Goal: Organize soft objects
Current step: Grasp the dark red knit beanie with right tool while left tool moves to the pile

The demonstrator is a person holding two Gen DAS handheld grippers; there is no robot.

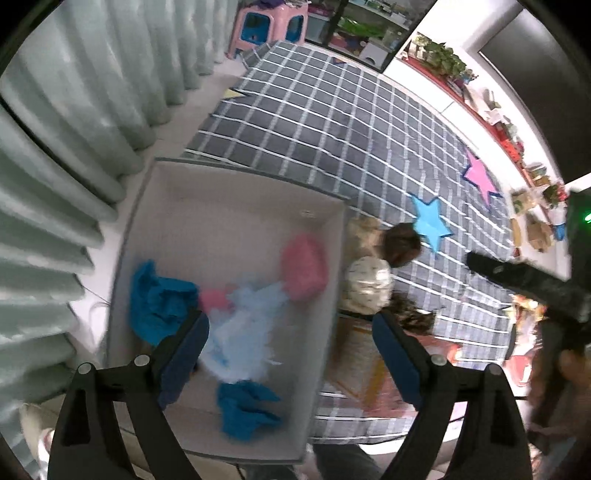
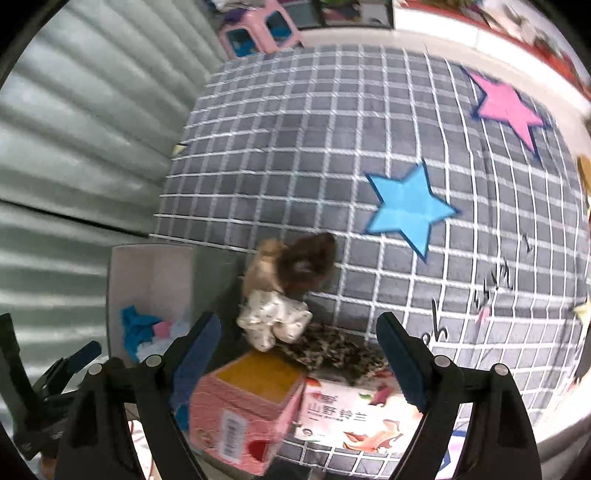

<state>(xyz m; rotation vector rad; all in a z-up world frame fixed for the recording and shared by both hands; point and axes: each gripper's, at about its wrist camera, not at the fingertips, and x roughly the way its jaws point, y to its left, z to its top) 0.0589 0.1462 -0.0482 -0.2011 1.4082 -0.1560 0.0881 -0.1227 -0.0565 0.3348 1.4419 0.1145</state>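
A grey storage box [image 1: 229, 184] stands beside the bed and holds soft scrunchies: pink [image 1: 304, 267], light blue [image 1: 240, 332] and darker blue [image 1: 159, 299] ones. My left gripper [image 1: 291, 354] is open above the box's right wall, empty. On the checked bedspread lie a cream printed scrunchie [image 2: 275, 323], a brown one [image 2: 306, 264], a tan one [image 2: 264, 267] and a dark mottled one [image 2: 332, 350]. My right gripper [image 2: 299, 356] is open and empty just in front of them. The box also shows in the right wrist view [image 2: 147, 269].
Two pink cartons [image 2: 243, 402] [image 2: 354, 417] lie at the bed's near edge. The grey checked bedspread [image 2: 314, 129] bears blue [image 2: 410, 206] and pink [image 2: 509, 107] star patches. Pale curtains [image 1: 74, 110] hang at the left. A pink stool [image 1: 266, 26] stands beyond the bed.
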